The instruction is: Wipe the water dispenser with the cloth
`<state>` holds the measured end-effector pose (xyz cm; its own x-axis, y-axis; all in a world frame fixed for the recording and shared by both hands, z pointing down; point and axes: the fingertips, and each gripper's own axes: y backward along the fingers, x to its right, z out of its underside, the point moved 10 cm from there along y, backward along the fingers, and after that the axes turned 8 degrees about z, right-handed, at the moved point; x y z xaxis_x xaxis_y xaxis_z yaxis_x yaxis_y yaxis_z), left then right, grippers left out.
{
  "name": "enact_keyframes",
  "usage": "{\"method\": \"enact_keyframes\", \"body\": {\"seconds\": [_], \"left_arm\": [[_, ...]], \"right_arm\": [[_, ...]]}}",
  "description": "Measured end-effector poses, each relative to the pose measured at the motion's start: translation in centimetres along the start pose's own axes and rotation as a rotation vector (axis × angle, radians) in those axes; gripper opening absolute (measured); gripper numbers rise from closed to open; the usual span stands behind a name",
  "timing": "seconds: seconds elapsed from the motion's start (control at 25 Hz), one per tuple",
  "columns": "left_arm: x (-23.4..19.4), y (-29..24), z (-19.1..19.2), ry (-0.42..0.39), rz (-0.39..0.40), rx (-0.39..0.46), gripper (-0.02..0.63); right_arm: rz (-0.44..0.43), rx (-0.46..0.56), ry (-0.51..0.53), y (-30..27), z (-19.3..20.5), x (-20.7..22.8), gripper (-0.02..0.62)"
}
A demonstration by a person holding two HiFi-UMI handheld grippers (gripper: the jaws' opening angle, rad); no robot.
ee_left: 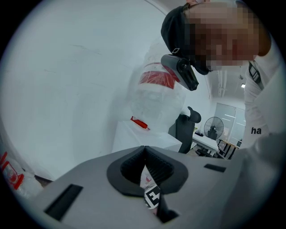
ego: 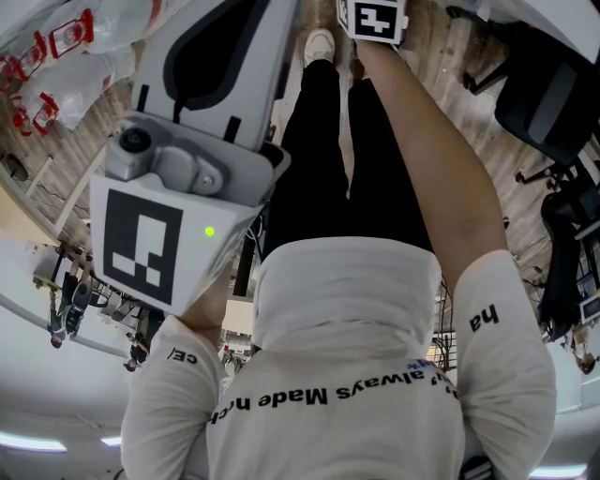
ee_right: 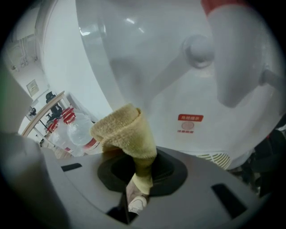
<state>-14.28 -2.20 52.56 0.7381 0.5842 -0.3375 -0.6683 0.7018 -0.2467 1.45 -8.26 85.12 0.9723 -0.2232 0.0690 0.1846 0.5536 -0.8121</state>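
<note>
Cloth clamped in the right gripper, up against the dispenser; left gripper closed on nothing.

Head view: the left gripper [ego: 225, 56] fills the left, and only the right gripper's [ego: 380, 19] marker cube shows at the top edge, above the person's legs [ego: 337, 159]. Left gripper view: the jaws meet with nothing between them, with a white wall [ee_left: 67, 89], a chair [ee_left: 184, 127] and a fan [ee_left: 213, 129] beyond. Right gripper view: the jaws pinch a folded yellow cloth [ee_right: 123, 132] near the white dispenser [ee_right: 147, 76], below its tap [ee_right: 199, 49]; bottles [ee_right: 78, 129] lie left.

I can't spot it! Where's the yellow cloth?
In the right gripper view, the yellow cloth is pinched in the right gripper, close before the white water dispenser.
</note>
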Motion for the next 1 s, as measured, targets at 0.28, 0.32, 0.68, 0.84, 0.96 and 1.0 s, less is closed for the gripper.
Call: {"method": "enact_keyframes", "body": {"seconds": [0.28, 0.32, 0.68, 0.84, 0.96, 1.0], "left_arm": [[-0.9, 0.4, 0.6, 0.019, -0.013, -0.014, 0.018], [-1.1, 0.6, 0.7, 0.022, -0.014, -0.016, 0.018], [-0.9, 1.1, 1.4, 0.020, -0.017, -0.019, 0.018], [-0.7, 1.5, 1.3, 0.019, -0.015, -0.026, 0.018], [-0.5, 1.6, 1.1, 0.012, -0.013, -0.025, 0.018], [-0.4, 1.5, 1.1, 0.011, -0.013, -0.024, 0.018]], "right_arm": [[-0.011, -0.019, 0.017, -0.2, 0.4, 0.2, 0.064], [-0.012, -0.021, 0.020, -0.3, 0.4, 0.2, 0.064], [-0.023, -0.045, 0.044, -0.5, 0.9, 0.5, 0.064], [-0.025, -0.062, 0.056, -0.9, 1.1, 0.6, 0.066], [-0.025, -0.076, 0.066, -1.2, 1.2, 0.7, 0.066], [-0.025, -0.081, 0.069, -1.3, 1.2, 0.8, 0.066]]}}
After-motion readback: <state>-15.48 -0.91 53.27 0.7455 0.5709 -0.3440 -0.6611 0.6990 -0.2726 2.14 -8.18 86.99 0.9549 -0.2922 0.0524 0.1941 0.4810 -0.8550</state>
